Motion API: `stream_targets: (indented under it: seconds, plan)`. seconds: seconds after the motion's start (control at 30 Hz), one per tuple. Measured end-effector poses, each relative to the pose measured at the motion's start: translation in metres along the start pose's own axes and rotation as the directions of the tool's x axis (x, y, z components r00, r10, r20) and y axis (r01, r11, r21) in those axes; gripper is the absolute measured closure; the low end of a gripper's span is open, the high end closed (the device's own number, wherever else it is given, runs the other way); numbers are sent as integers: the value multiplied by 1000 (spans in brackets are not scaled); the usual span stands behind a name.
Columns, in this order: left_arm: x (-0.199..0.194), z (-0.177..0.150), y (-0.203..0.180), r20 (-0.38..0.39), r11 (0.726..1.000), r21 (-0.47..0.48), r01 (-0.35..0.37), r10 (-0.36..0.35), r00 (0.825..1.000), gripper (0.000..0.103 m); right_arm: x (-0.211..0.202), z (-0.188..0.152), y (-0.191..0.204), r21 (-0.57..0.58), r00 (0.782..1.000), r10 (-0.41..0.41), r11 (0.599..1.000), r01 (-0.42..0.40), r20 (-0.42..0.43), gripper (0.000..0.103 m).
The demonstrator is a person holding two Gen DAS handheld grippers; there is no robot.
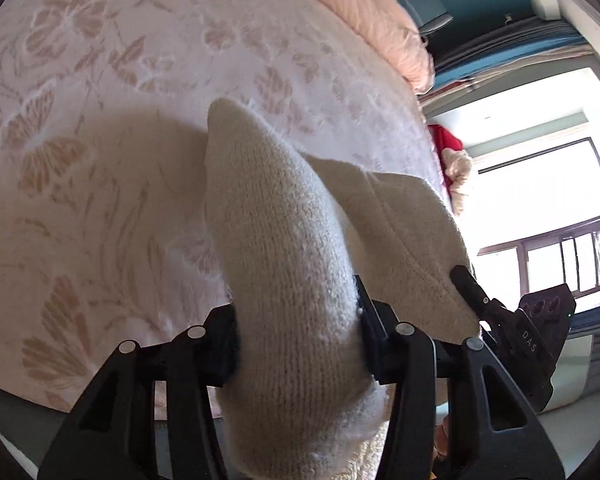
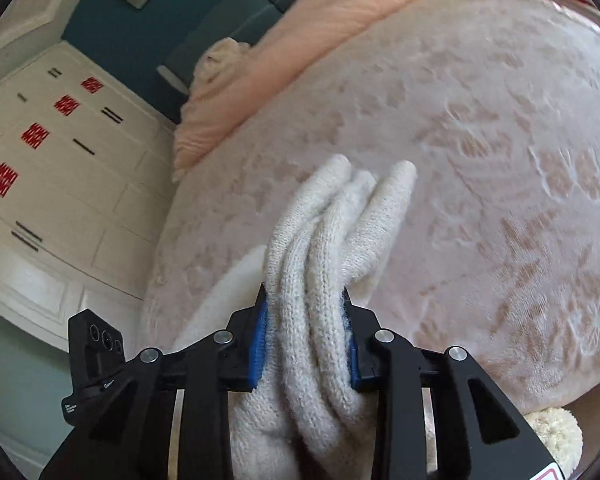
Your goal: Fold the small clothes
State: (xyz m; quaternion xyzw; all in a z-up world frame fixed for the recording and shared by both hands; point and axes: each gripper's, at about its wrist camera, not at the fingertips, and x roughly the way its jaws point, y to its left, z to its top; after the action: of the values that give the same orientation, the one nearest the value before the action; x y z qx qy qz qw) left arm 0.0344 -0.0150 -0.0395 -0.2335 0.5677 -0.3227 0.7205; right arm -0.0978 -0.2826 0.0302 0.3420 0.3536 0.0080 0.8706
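Pink floral bedspread [image 1: 100, 80], teal wall [image 2: 112, 12]; both tongs [image 1: 296, 320] [image 2: 306, 340] clamp cream knit [image 1: 292, 260].

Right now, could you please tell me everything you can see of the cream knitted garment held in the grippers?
The cream knitted garment looks like soft, fuzzy wool with fine ribbing. It is lifted over the floral bedspread, bunched into thick folds. The left gripper clamps one fold; the right gripper pinches several gathered layers between blue pads.

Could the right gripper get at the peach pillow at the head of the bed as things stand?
Probably not yet. The right gripper is shut on the cream knit garment, which fills its jaws. The bedspread toward the peach pillow looks unobstructed otherwise.
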Motion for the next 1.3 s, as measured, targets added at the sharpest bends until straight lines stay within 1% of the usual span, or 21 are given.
stream_targets:
  seconds: [0.1, 0.17, 0.2, 0.27, 0.3, 0.33, 0.37, 0.43, 0.5, 0.57, 0.63, 0.67, 0.87, 0.9, 0.93, 0.97, 1.1, 1.17, 1.23, 1.27, 1.3]
  plan:
    - [-54, 12, -11, 86, 996, 86, 17, -24, 996, 56, -13, 4, 48, -80, 997, 51, 996, -47, 56, 72]
    - [-85, 18, -10, 133, 990, 140, -12, -7, 991, 54, -3, 0, 63, -82, 995, 75, 994, -70, 58, 71]
    - [-95, 23, -6, 145, 987, 157, -33, 10, 989, 49, 7, -5, 64, -82, 996, 69, 995, -64, 53, 68]
    - [-104, 26, 12, 151, 978, 182, -100, 73, 986, 31, 40, -21, 58, -86, 999, 35, 996, -34, 9, 61]
    - [-103, 27, 25, 163, 971, 180, -158, 129, 978, 21, 59, -34, 52, -94, 1000, -12, 996, 9, -29, 59]
    - [-100, 26, 42, 174, 961, 166, -220, 191, 966, 18, 77, -48, 46, -101, 995, -72, 993, 65, -69, 59]
    - [-94, 25, 60, 177, 949, 141, -282, 256, 950, 18, 89, -60, 39, -99, 986, -132, 988, 122, -105, 63]
    - [-87, 18, 94, 159, 923, 89, -373, 357, 921, 19, 92, -76, 34, -71, 985, -118, 991, 110, -125, 65]
    - [-94, 4, 113, 152, 929, 48, -368, 357, 922, 19, 86, -86, 40, -103, 986, -119, 989, 107, -116, 64]
    - [-101, -9, 118, 172, 929, 50, -366, 353, 920, 19, 91, -93, 52, -158, 980, -136, 981, 112, -146, 62]
    - [-97, -14, 112, 195, 905, 91, -415, 392, 899, 19, 101, -102, 58, -185, 972, -164, 974, 133, -166, 52]
    - [-93, -15, 109, 205, 893, 115, -435, 407, 890, 19, 110, -108, 57, -185, 967, -176, 972, 142, -185, 50]
    - [-78, -24, 110, 186, 868, 139, -477, 451, 873, 18, 152, -138, 41, -204, 924, -258, 957, 205, -283, 46]
    - [-77, -26, 111, 188, 863, 140, -486, 458, 869, 18, 156, -140, 40, -212, 919, -263, 955, 206, -292, 50]
    - [-77, -27, 111, 189, 858, 141, -493, 465, 865, 18, 157, -139, 40, -213, 921, -252, 958, 193, -297, 73]
    - [-76, -28, 111, 190, 852, 142, -504, 476, 859, 18, 157, -135, 42, -207, 924, -231, 963, 173, -305, 81]
    - [-76, -31, 109, 195, 835, 146, -530, 501, 843, 18, 119, -109, 77, -284, 963, -206, 947, 151, -173, 86]
    - [-76, -33, 106, 204, 827, 157, -540, 508, 837, 18, 103, -102, 87, -316, 970, -209, 935, 161, -123, 87]
    - [-75, -34, 104, 207, 819, 170, -547, 513, 833, 18, 109, -105, 79, -317, 959, -237, 931, 179, -156, 89]
    - [-73, -34, 103, 206, 815, 175, -553, 519, 830, 18, 121, -112, 68, -319, 944, -267, 927, 197, -193, 89]
    - [-72, -35, 103, 204, 810, 179, -559, 525, 826, 18, 137, -123, 55, -326, 920, -305, 920, 217, -248, 89]
